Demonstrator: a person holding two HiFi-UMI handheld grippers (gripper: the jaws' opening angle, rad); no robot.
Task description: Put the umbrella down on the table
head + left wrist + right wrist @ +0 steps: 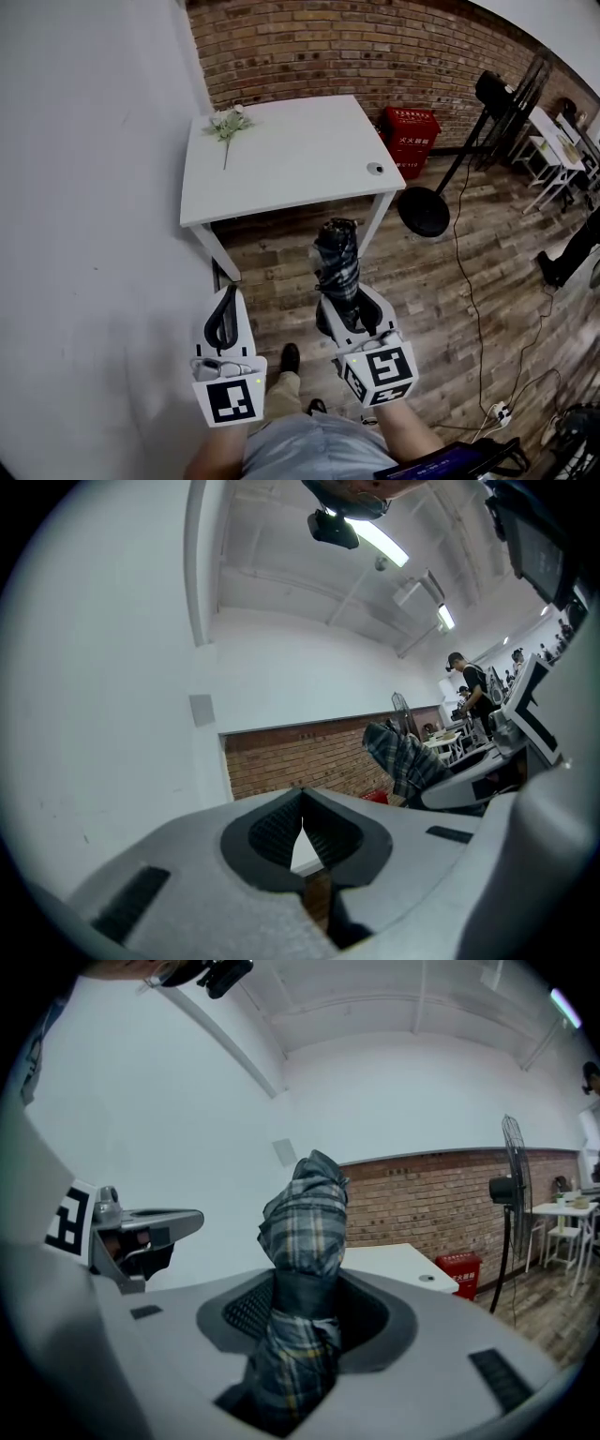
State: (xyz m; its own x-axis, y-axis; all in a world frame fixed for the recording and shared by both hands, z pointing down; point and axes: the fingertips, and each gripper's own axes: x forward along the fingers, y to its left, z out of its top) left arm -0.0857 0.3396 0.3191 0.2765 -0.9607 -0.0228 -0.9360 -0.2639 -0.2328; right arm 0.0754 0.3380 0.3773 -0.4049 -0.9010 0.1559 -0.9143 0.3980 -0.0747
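A folded plaid umbrella (pixel 337 258) stands upright between the jaws of my right gripper (pixel 341 302), which is shut on its lower part. In the right gripper view the umbrella (pixel 306 1211) rises out of that gripper (pixel 305 1290), with the pads pressing its dark strap. My left gripper (pixel 228 294) hangs beside it on the left, shut with nothing in it; its pads meet at the tip (pixel 302 799). The white table (pixel 291 159) lies ahead of both grippers, with its near edge still some way beyond the umbrella.
A flower sprig (pixel 228 124) lies at the table's far left corner and a small grey round thing (pixel 375 169) near its right front corner. A white wall runs along the left. A red box (pixel 410 136), a fan stand's base (pixel 424 211) and floor cables are to the right.
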